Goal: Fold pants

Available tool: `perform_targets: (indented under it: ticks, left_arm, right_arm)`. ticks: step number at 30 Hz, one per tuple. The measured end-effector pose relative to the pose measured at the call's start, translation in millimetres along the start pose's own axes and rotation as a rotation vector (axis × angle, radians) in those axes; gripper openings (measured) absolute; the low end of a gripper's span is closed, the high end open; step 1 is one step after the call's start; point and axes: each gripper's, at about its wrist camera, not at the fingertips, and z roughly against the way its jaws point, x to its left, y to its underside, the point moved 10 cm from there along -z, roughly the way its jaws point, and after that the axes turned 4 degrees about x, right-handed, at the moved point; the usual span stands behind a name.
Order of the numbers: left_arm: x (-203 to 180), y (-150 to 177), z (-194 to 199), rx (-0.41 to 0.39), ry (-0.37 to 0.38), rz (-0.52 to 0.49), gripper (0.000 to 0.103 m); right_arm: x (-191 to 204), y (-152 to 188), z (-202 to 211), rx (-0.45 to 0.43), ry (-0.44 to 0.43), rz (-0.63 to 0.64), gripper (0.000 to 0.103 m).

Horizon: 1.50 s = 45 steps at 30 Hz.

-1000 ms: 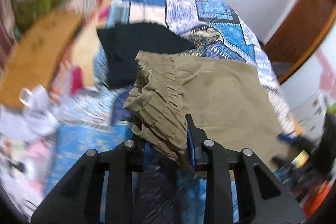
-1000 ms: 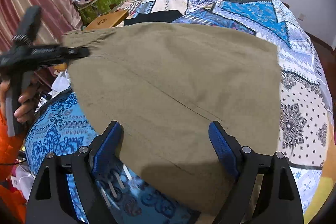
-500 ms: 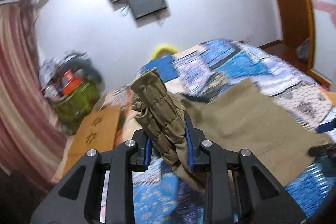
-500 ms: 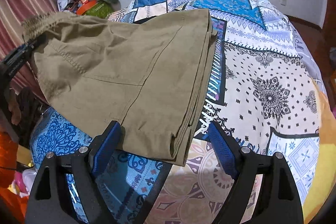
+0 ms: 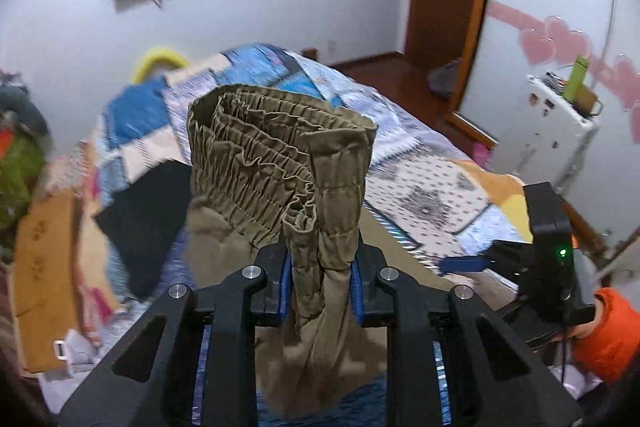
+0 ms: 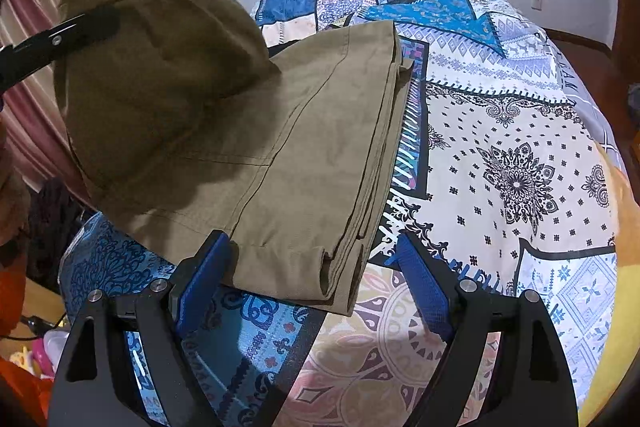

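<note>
Now, taking the olive pants (image 6: 304, 147) as the landmark and working left to right in the right wrist view: to their left hang pink striped curtains (image 6: 24, 39); the left gripper (image 6: 86, 27) comes in from that side, its black finger lying against the lifted waistband end, which stands well above the bedspread (image 6: 520, 107); the rest of the pants lies flat on the patterned bedspread in stacked layers, their long folded edge running along the right side; right of that edge the bedspread is bare, white with black medallions; at the near hem the right gripper (image 6: 316, 267) has its blue pads spread wide, the left pad touching or just above the hem, the right pad over bare bedspread just beside the pants, nothing pinched between them.

In the left wrist view, left of the pants lies a dark cloth (image 5: 140, 219) on the bed, with a brown cardboard piece (image 5: 44, 283) beyond it; in the middle the left gripper (image 5: 320, 267) is clamped on the bunched elastic waistband, its jaws closing further with the fabric between the blue pads, the waistband curling up above the fingers; right of the pants sits the right gripper (image 5: 464, 263), held by a hand in an orange sleeve (image 5: 604, 331); further right stands a white cabinet (image 5: 556, 131).
</note>
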Motion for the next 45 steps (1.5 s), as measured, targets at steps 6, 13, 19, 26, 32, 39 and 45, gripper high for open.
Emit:
perform_targets:
  ticks: [6, 13, 19, 26, 32, 39, 45]
  left_arm:
    - [-18.4, 9.0, -22.5, 0.09, 0.111, 0.037, 0.023]
    - [-24.6, 14.2, -16.1, 0.108, 0.133, 0.022, 0.068]
    - [6.7, 5.4, -1.0, 0.057, 0.059, 0.05, 0.084]
    - [82.5, -12.0, -18.8, 0.041, -0.134, 0.064, 0.097]
    - [142.7, -20.8, -86.1, 0.141, -0.27, 0.061, 0.097]
    - [151.9, -14.5, -169.2, 0.293, -0.122, 0.148, 0.097]
    - [151.6, 18.5, -219.2, 0.435, -0.132, 0.146, 0.1]
  right_arm:
    - [-2.9, 1.8, 2.4, -0.008, 0.004, -0.013, 0.082]
    - [-7.9, 3.2, 12.0, -0.042, 0.063, -0.021, 0.082]
    - [-9.9, 3.4, 27.1, -0.073, 0.105, -0.025, 0.083]
    - [-12.5, -7.3, 38.4, -0.104, 0.113, -0.049, 0.084]
    - [-12.0, -11.4, 34.3, -0.107, 0.092, -0.073, 0.084]
    - [-13.9, -13.3, 32.7, -0.101, 0.127, -0.055, 0.084]
    - [-26.0, -8.8, 28.2, -0.082, 0.115, -0.116, 0.084]
